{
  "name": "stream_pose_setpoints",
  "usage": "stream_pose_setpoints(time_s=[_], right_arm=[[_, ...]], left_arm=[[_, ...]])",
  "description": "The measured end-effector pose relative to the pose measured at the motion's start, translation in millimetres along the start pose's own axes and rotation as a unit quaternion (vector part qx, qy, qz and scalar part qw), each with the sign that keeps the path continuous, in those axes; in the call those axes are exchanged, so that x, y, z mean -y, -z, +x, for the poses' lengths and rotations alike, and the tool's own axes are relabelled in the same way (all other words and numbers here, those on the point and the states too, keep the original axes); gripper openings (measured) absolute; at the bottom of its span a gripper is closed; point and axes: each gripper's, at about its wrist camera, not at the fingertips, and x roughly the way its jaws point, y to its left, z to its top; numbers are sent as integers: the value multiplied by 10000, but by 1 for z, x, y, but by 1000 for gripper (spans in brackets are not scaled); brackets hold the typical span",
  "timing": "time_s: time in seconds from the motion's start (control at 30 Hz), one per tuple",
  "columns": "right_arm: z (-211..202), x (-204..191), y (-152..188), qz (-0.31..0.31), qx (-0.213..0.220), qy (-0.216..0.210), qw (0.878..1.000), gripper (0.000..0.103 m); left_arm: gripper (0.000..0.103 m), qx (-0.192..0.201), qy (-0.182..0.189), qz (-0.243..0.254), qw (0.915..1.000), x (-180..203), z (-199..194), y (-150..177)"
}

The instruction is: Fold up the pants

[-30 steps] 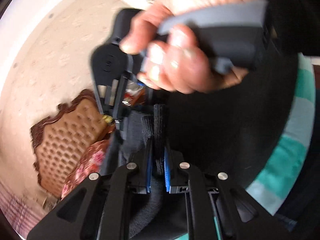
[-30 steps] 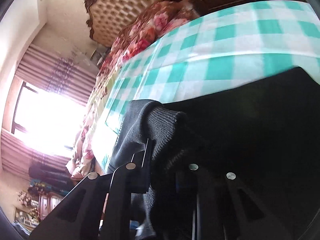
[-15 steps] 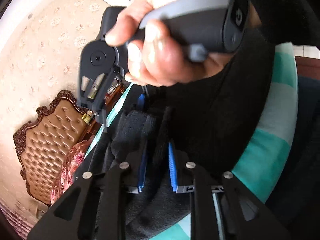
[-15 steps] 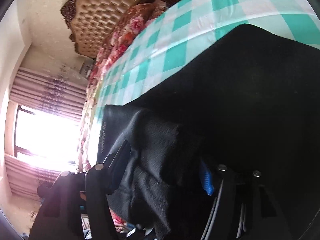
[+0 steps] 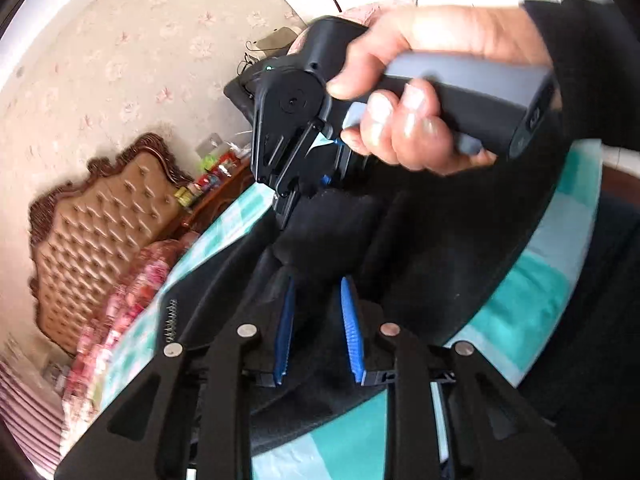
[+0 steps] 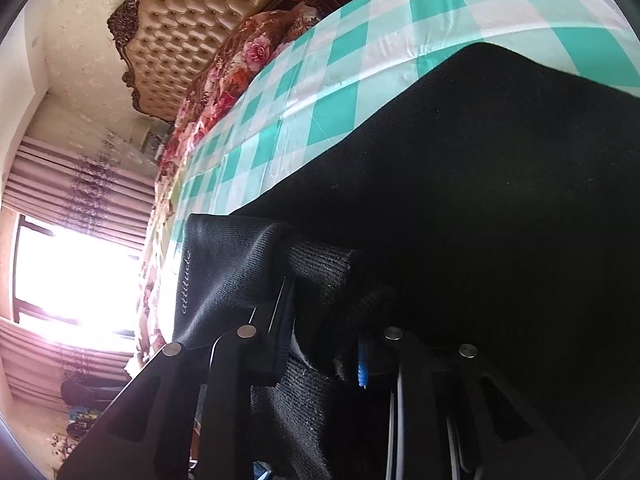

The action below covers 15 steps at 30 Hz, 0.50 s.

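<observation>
Halfway-ish, I reckon: black pants [image 6: 480, 200] are lying doubled on the checked surface [image 6: 360, 40]. Left tongs [image 5: 318, 320] are opening off them; right tongs [image 6: 324, 344] are closing on the cuff.

Left gripper [image 5: 318, 330] jaws opening; right gripper [image 6: 320, 344] jaws closing, hand [image 5: 424, 92] gripping handle

Setting: a home bedroom. Tufted headboard [image 6: 192, 28], floral bedding [image 6: 240, 64], pink curtains [image 6: 80, 196], checked bed cover [image 6: 360, 40].

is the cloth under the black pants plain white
No, the cloth under the black pants is checked in teal and white.
</observation>
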Motion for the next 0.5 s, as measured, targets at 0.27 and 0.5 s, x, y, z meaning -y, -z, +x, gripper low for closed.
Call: stream_pose_setpoints(time_s=[0.27,0.5], right_arm=[[1,-8,-2,-135,-15,381,9992,25],[0,-19,-2,-202,0,574,9982,23]], left_arm=[[27,-284,-131,435,9986,9,22,-5],[14,-175,33,275,9995,-1,19,-4]])
